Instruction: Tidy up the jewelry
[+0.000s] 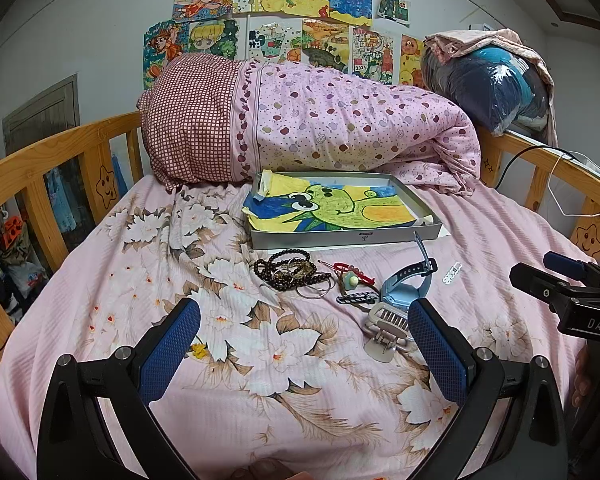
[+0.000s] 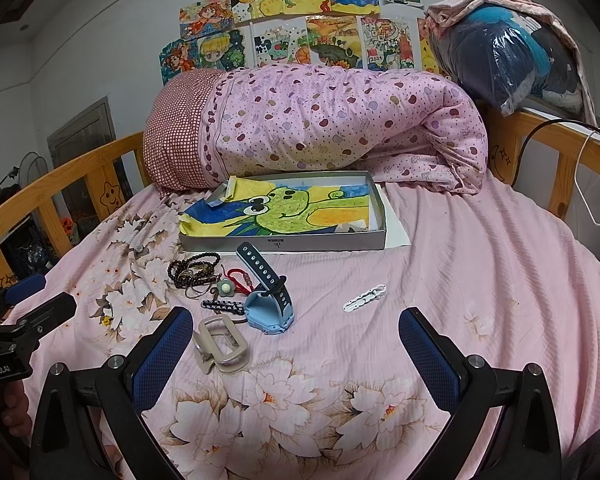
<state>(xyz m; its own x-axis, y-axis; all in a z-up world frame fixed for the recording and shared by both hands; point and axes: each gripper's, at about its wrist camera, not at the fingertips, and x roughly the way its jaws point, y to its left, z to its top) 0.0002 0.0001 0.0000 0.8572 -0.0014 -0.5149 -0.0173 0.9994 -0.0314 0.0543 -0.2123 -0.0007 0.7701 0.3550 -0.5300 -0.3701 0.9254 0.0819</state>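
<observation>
Jewelry lies in a loose pile on the pink floral bedsheet: dark bead bracelets [image 1: 288,270] [image 2: 192,270], a red cord bracelet [image 1: 350,270] [image 2: 240,278], a black-and-white hair clip [image 1: 356,298] [image 2: 224,306], a beige claw clip [image 1: 386,326] [image 2: 220,346], a blue watch [image 1: 406,286] [image 2: 268,300] and a white snap clip [image 1: 452,273] [image 2: 364,298]. Behind them is a shallow grey box [image 1: 340,236] [image 2: 284,243] lined with a frog drawing. My left gripper [image 1: 304,352] is open and empty, short of the pile. My right gripper [image 2: 296,356] is open and empty, near the claw clip.
A rolled pink quilt [image 1: 320,124] [image 2: 320,120] lies behind the box. Wooden bed rails [image 1: 56,160] [image 2: 572,160] run along both sides. A bagged bundle [image 1: 496,84] sits on the right rail. Cables [image 1: 556,184] hang at the right.
</observation>
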